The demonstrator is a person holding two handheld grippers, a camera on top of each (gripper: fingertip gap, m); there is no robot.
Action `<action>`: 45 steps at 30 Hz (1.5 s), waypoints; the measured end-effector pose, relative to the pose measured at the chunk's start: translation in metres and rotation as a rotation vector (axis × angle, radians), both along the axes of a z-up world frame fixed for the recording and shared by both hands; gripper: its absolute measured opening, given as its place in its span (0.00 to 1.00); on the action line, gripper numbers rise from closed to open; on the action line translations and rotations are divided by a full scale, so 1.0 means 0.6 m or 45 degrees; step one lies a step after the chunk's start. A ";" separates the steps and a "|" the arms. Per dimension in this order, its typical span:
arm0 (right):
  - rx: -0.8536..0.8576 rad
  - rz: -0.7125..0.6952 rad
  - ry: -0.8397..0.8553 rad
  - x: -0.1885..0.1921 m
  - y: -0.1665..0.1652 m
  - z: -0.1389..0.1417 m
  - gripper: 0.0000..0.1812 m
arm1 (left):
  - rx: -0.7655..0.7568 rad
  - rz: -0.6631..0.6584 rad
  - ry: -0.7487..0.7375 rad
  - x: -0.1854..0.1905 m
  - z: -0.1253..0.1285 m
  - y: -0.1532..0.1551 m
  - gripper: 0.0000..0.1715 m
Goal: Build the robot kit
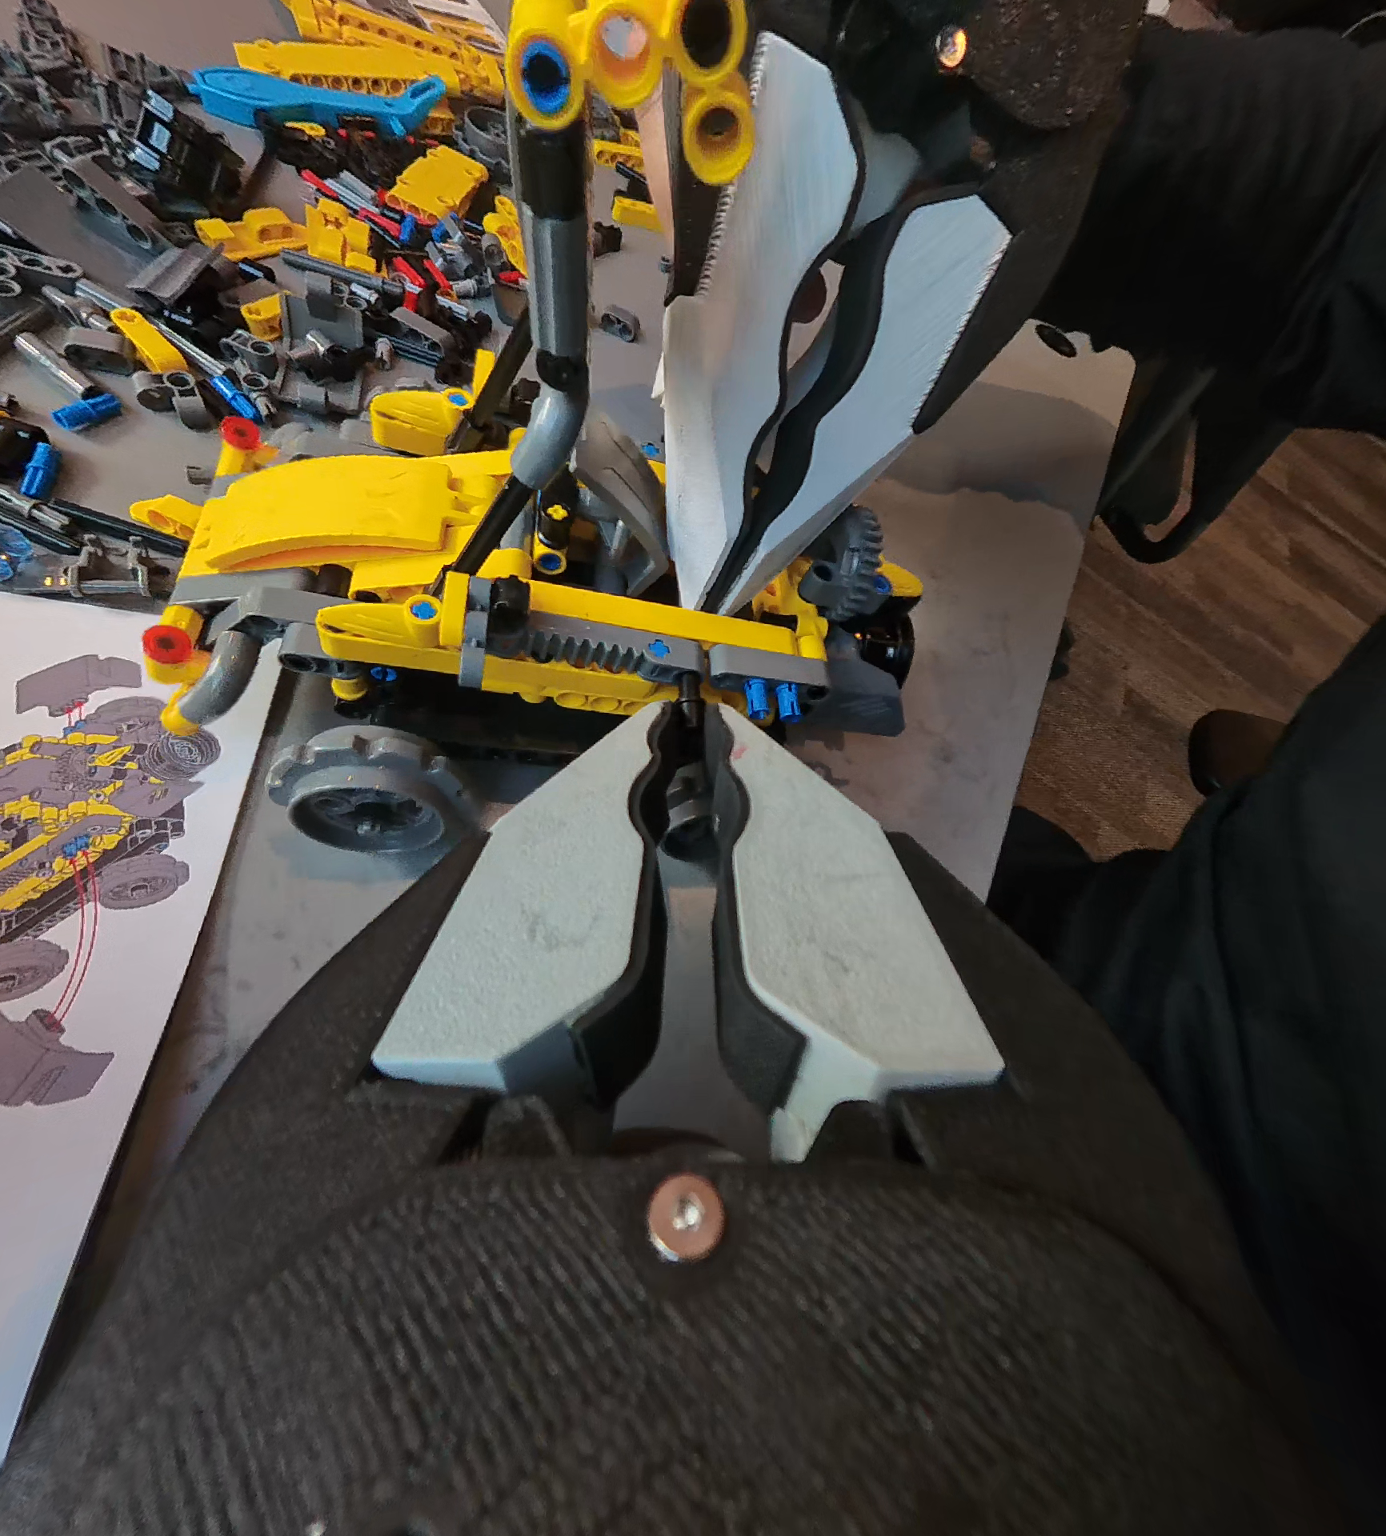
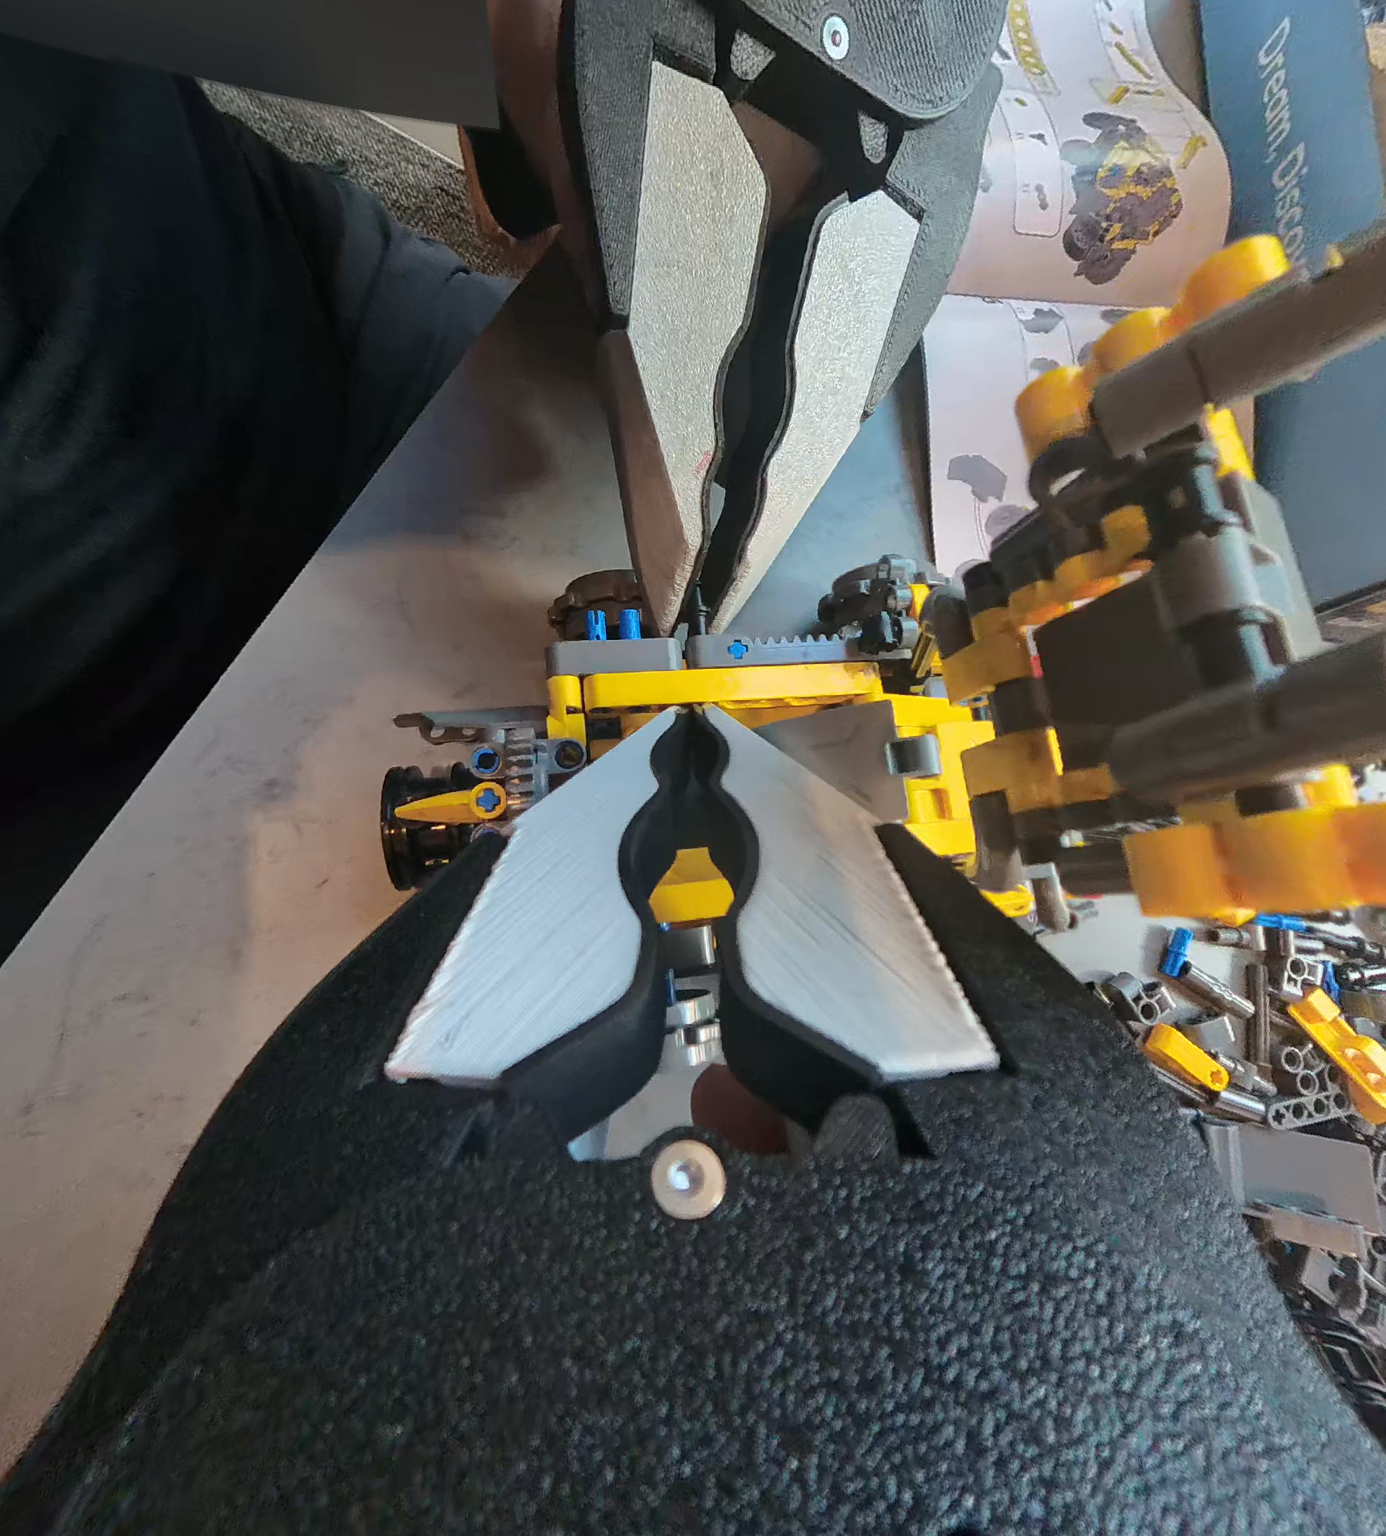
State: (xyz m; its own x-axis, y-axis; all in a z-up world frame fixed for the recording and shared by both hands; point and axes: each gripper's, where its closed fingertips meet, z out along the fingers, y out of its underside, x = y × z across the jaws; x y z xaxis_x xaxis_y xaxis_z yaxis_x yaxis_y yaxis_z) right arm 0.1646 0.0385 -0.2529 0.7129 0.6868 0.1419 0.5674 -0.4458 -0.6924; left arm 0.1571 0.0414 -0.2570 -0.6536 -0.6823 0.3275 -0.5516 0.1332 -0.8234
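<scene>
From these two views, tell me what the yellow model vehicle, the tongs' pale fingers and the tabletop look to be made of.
Yellow model vehicle: moulded hard plastic, slightly glossy, with pin holes and a toothed grey rack.
Pale fingers: probably printed plastic, matte; fine layer lines show on the right tongs' fingers.
Tabletop: smooth grey surface, scuffed and faintly reflective; laminate or coated board, hard to tell.

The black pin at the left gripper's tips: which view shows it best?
Left wrist view. The black pin sits centred and near, clamped between the left gripper tips against the yellow model and its grey toothed rack. The right wrist view shows only a thin dark sliver of it, between tips coming from above.
</scene>
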 end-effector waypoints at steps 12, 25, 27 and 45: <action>-0.049 -0.031 -0.036 -0.001 -0.003 0.000 0.00 | 0.431 -0.021 -0.143 -0.001 -0.002 0.002 0.00; -0.050 -0.064 0.000 0.003 -0.006 -0.001 0.00 | 0.346 -0.059 -0.116 0.005 -0.004 -0.006 0.00; -0.041 -0.055 -0.011 0.002 -0.007 -0.001 0.00 | 0.316 -0.065 -0.118 0.004 -0.004 -0.007 0.00; -0.093 -0.257 0.069 0.027 -0.012 0.017 0.00 | 0.174 -0.195 -0.051 0.005 0.000 -0.009 0.02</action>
State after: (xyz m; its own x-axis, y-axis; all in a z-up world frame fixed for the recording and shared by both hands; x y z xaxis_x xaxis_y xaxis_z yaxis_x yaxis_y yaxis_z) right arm 0.1806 0.0311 -0.2428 0.8422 0.5364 0.0549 0.4245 -0.5968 -0.6810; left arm 0.1601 0.0363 -0.2573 -0.7640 -0.6099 0.2106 -0.4834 0.3248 -0.8129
